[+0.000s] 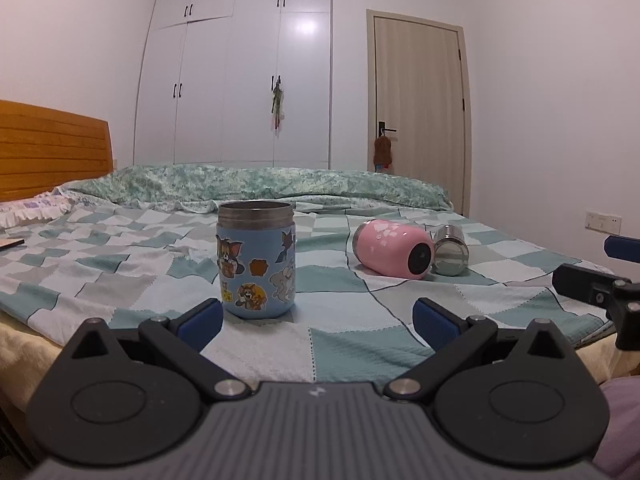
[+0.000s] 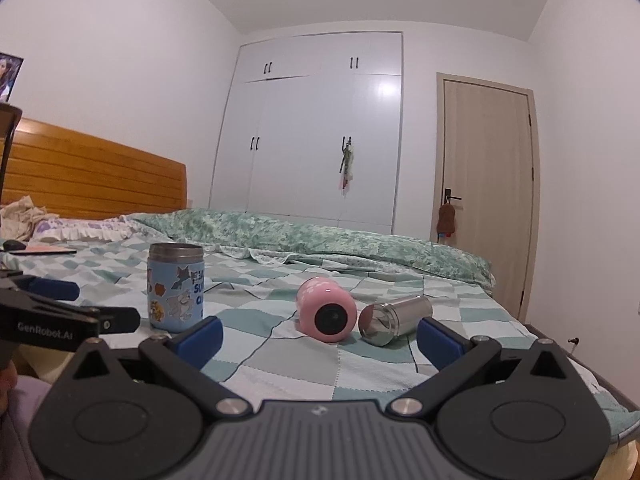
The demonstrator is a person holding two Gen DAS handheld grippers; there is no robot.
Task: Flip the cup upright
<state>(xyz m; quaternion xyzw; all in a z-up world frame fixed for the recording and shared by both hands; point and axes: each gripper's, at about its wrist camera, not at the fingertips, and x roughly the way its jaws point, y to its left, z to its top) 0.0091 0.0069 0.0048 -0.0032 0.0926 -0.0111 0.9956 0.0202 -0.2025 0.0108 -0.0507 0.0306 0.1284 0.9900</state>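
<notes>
A blue cartoon-sticker cup stands upright on the checked bedspread, mouth up; it also shows in the right wrist view. A pink cup lies on its side to its right, and shows in the right wrist view too. A steel cup lies on its side beside the pink one, as the right wrist view also shows. My left gripper is open and empty just in front of the blue cup. My right gripper is open and empty in front of the pink and steel cups.
A folded green quilt runs along the bed's far side. A wooden headboard stands at the left, with pillows and a flat dark item near it. White wardrobe and a door are behind.
</notes>
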